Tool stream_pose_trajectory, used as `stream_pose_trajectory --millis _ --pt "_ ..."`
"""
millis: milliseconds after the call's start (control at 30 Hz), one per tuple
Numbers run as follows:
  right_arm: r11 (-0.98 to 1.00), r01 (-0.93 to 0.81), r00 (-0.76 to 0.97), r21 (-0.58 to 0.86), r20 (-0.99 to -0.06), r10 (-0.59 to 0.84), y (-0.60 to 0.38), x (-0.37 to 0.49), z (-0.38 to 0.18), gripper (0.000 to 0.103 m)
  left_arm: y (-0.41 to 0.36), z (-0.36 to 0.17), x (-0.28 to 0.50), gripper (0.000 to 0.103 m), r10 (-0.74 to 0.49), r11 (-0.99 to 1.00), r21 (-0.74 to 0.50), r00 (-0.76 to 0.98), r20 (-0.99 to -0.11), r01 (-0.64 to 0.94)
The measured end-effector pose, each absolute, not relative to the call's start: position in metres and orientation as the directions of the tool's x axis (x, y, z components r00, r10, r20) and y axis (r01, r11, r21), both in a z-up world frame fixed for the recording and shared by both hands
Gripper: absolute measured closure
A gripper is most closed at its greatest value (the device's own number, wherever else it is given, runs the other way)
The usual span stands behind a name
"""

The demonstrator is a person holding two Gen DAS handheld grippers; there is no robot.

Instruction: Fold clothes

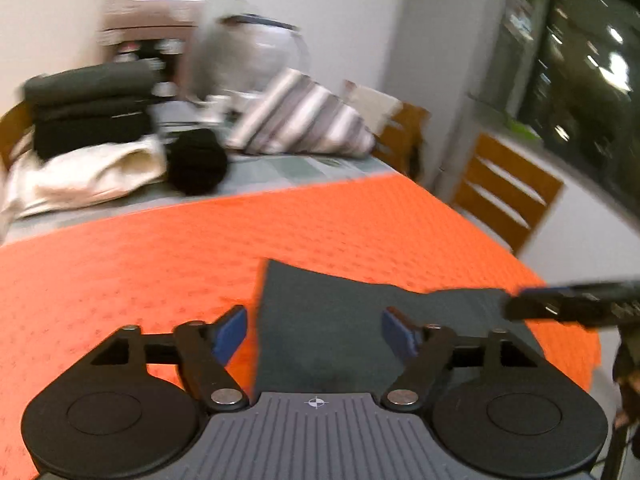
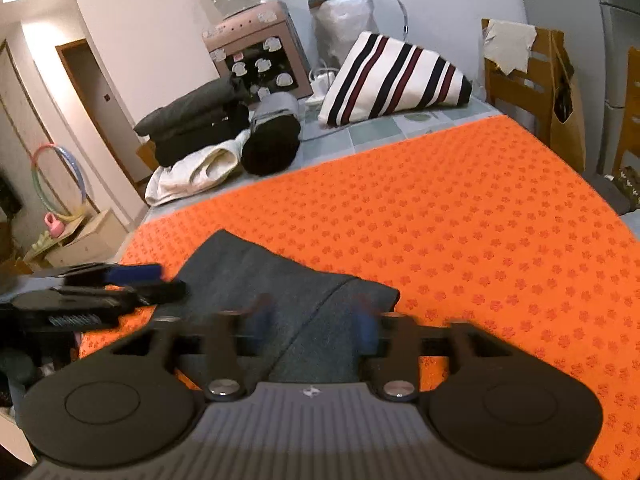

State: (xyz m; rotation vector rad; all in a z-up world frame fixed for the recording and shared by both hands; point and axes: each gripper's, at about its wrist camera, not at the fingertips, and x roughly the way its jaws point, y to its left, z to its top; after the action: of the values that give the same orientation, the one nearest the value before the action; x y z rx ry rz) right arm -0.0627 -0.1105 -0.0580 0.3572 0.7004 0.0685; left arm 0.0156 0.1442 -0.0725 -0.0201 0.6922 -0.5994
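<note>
I am looking along both claws at a dark grey garment (image 2: 280,292) lying on the near edge of an orange mat (image 2: 460,220) that covers the desk. The garment sits directly ahead of and beneath both claws, its visible part running away from me toward a pointed far corner on the left; how far it reaches toward me is hidden under the claws.

My left claw (image 1: 314,334) is spread wide and empty, one blue pad over the mat, the other over the cloth, so the garment's left edge passes between its fingers. My right claw (image 2: 310,326) is blurred; its fingers appear parted over a seam in the cloth, holding nothing that I can see. Each claw is just beside the other, equally near the garment.

Well apart, at the far end of the desk, lie a stack of folded dark clothes (image 2: 192,120), a cream garment (image 2: 196,170), a black roll (image 2: 272,146) and a striped bag (image 2: 396,80). Nothing stands between the claws and the cloth.
</note>
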Motion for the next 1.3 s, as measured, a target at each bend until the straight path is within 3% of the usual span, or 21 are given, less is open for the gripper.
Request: stream_pose_trajectory --millis 67,233,500,833,967,1067,1133,1300 --pt "0.942 0.091 0.760 0.322 -0.634 0.143 -0.109 -0.064 -0.056 0.014 0.160 -0.078 0.020 0.025 -0.495 0.857 -0.233 0.613 -0.615 0.459" --pt "0.858 0.207 0.711 0.471 -0.674 0.199 -0.128 -0.064 -0.081 0.013 0.184 -0.100 0.034 0.023 -0.504 0.862 -0.360 0.529 -0.683 0.357" --pt "0.656 0.329 0.694 0.679 -0.645 0.319 -0.151 -0.070 -0.127 0.000 0.179 -0.127 0.046 0.020 -0.581 0.814 -0.497 0.424 -0.695 0.301" --pt "0.456 0.404 0.678 0.793 -0.594 0.432 -0.152 -0.071 -0.157 0.000 0.161 -0.143 0.049 0.019 -0.638 0.770 -0.565 0.344 -0.689 0.296" --pt "0.489 0.380 0.644 0.785 -0.604 0.470 -0.134 -0.064 -0.158 0.001 0.159 -0.144 0.047 0.019 -0.641 0.767 -0.584 0.357 -0.679 0.267" --pt "0.529 0.381 0.634 0.758 -0.631 0.447 -0.127 -0.060 -0.153 0.007 0.156 -0.144 0.044 0.029 -0.649 0.760 -0.597 0.356 -0.673 0.258" --pt "0.512 0.397 0.642 0.762 -0.629 0.438 -0.129 -0.062 -0.154 0.014 0.157 -0.142 0.044 0.049 -0.646 0.762 -0.593 0.371 -0.667 0.259" --pt "0.506 0.397 0.665 0.765 -0.620 0.416 -0.132 -0.067 -0.150 0.025 0.159 -0.134 0.040 0.076 -0.653 0.755 -0.594 0.399 -0.644 0.276"
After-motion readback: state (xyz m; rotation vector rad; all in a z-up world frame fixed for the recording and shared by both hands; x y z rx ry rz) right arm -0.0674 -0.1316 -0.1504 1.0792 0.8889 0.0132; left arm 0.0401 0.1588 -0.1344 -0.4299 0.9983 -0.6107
